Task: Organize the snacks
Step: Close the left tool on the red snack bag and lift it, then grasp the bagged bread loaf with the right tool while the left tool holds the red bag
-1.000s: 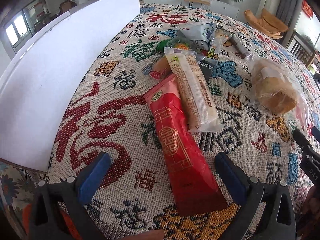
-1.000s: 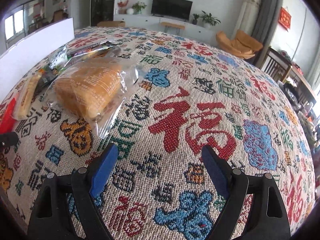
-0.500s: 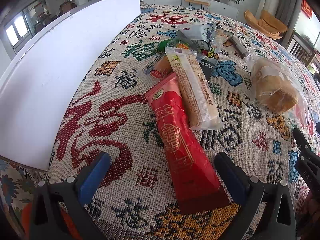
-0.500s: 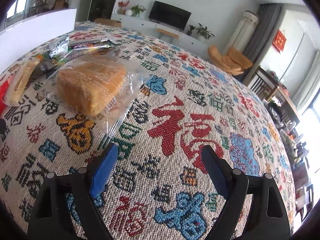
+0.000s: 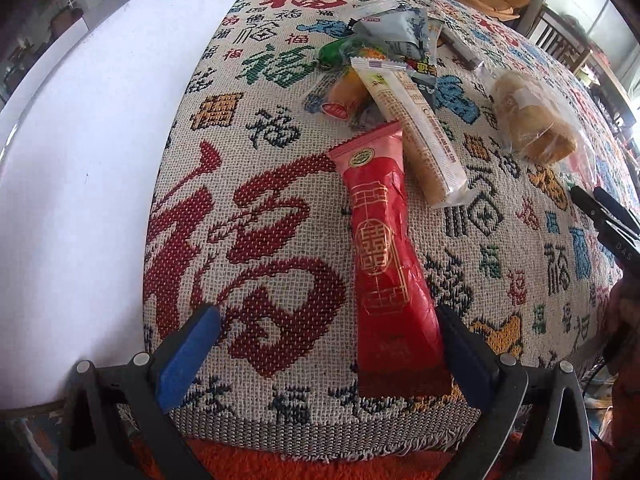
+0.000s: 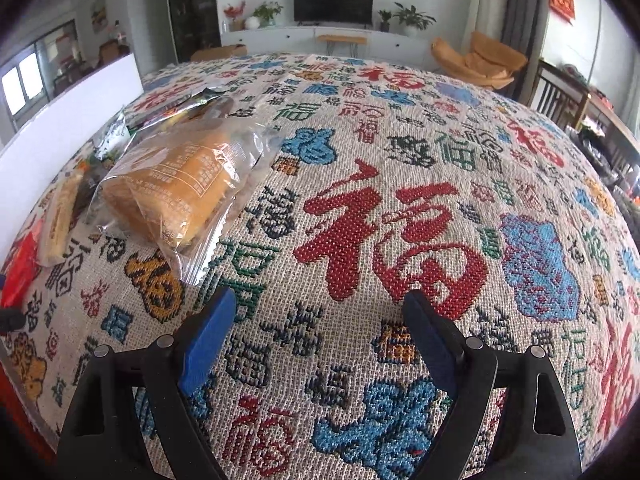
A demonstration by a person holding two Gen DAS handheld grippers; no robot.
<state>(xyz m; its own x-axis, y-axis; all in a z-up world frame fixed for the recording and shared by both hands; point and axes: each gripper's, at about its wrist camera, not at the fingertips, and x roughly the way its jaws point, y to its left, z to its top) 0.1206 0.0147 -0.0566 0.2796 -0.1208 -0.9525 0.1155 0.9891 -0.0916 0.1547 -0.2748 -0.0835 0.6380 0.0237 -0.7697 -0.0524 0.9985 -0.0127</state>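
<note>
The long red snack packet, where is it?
In the left wrist view the red packet lies on the tablecloth, beside the beige packet, its near end against the left tool's right finger.

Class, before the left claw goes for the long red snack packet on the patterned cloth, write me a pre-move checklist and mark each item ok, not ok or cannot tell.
1. Left claw open and empty: ok.
2. Red snack packet lying flat, nothing on top of it: ok.
3. Packet centred between the jaws: not ok; its near end sits beside the right jaw.
4. Beige wafer packet apart from the red one: cannot tell; their sides run very close near the far end.
5. Right claw open and off the bagged bread: ok.
6. White board at the left free of snacks: ok.
</note>
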